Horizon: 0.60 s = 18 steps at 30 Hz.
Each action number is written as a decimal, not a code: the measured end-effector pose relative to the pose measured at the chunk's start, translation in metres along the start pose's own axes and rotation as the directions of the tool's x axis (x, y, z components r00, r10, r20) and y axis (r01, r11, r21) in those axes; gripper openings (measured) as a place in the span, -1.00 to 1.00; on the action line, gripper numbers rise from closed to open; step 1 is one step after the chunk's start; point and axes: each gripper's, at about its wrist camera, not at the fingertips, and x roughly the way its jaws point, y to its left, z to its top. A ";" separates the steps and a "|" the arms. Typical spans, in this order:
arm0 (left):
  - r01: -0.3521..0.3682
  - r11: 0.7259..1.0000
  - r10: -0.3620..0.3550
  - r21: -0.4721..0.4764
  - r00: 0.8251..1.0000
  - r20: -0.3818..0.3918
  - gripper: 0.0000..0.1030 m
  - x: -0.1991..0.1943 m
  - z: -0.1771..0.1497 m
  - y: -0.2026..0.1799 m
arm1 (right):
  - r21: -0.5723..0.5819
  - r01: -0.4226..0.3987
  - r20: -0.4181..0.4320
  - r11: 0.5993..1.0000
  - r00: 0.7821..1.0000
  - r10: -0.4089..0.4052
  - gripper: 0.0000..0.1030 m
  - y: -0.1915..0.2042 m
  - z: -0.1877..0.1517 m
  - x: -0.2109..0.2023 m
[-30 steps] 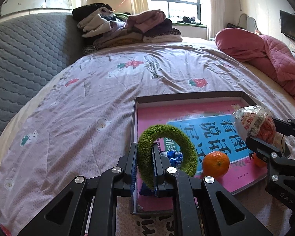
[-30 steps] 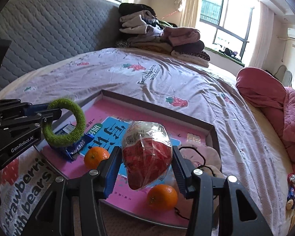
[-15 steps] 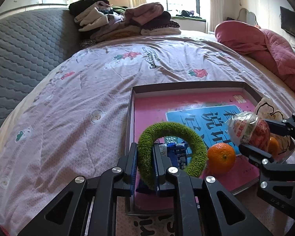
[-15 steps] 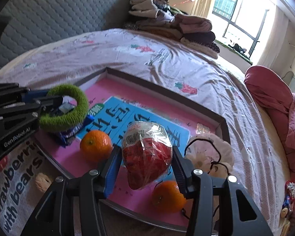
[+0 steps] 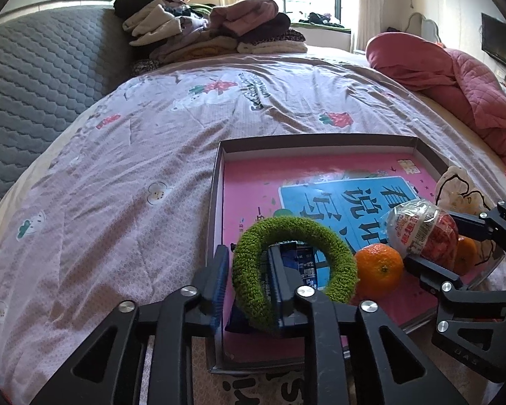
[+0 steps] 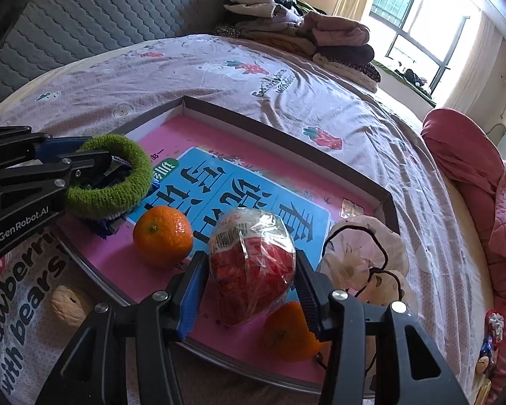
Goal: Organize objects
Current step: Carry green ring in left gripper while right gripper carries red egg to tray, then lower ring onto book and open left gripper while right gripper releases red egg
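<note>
A shallow box lid [image 5: 219, 175] [image 6: 286, 135] with a pink and blue printed bottom lies on the bed. My left gripper [image 5: 248, 270] [image 6: 84, 165] is shut on a green fuzzy ring [image 5: 293, 266] [image 6: 114, 179], low over the lid's near left corner and a blue snack packet [image 5: 303, 263] [image 6: 104, 226]. My right gripper [image 6: 249, 270] [image 5: 431, 239] is shut on a red snack bag in clear wrap [image 6: 253, 263] [image 5: 418, 229], just above the lid. One orange [image 6: 163, 238] [image 5: 379, 270] sits in the lid. A second orange [image 6: 286, 334] [image 5: 465, 254] sits under the bag.
A cream pouch with a black cord [image 6: 364, 256] [image 5: 458, 189] lies at the lid's right corner. A walnut [image 6: 67, 303] lies on the sheet by the lid's near edge. Folded clothes [image 5: 212, 30] are stacked at the headboard. A pink quilt [image 5: 455, 77] lies to the right.
Both grippers have come down closer to the lid. The green ring now hangs low over the blue packet, and the red bag sits lower over the near orange.
</note>
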 end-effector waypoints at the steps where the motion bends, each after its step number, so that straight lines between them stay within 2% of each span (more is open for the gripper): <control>1: -0.001 1.000 0.001 -0.002 1.000 0.000 -0.47 0.000 0.000 0.000 | 0.004 0.002 -0.006 1.000 1.000 -0.002 -0.01 -0.001 0.000 0.001; 4: -0.004 1.000 0.004 -0.003 1.000 0.009 -0.41 -0.002 0.000 0.000 | 0.014 -0.010 -0.011 1.000 1.000 0.011 -0.01 -0.002 -0.001 0.001; 8: 0.018 1.000 -0.018 -0.010 1.000 0.015 -0.05 -0.004 0.002 0.001 | 0.015 -0.012 0.010 1.000 1.000 0.012 -0.01 -0.002 0.000 -0.003; 18: 0.022 1.000 -0.021 -0.016 0.999 0.035 0.08 -0.013 0.003 0.003 | 0.061 -0.025 0.038 0.998 0.999 0.023 0.01 -0.011 0.001 -0.010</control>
